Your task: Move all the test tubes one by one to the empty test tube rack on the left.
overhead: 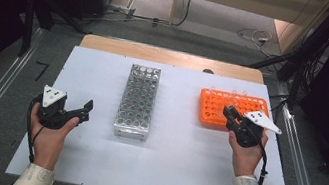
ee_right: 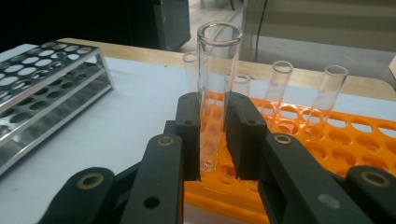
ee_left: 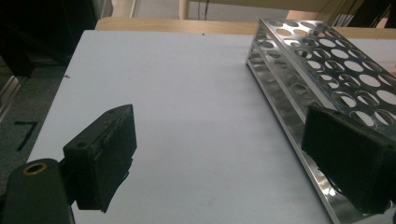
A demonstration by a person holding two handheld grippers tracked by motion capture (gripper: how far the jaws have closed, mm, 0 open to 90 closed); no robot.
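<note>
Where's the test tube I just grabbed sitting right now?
The test tube stands upright, clamped in the right gripper, just above the orange rack's near edge on the table's right side; the metal rack lies to its left.

My high view sits above the near edge, looking forward and down on the whole white table point(overhead: 165, 168), both racks small. My left gripper view rides low, close beside the metal rack point(ee_left: 327, 70), facing the far edge. My right gripper view hangs tight over the orange rack point(ee_right: 355, 140), and shares that metal rack point(ee_right: 42, 88) at its left.
</note>
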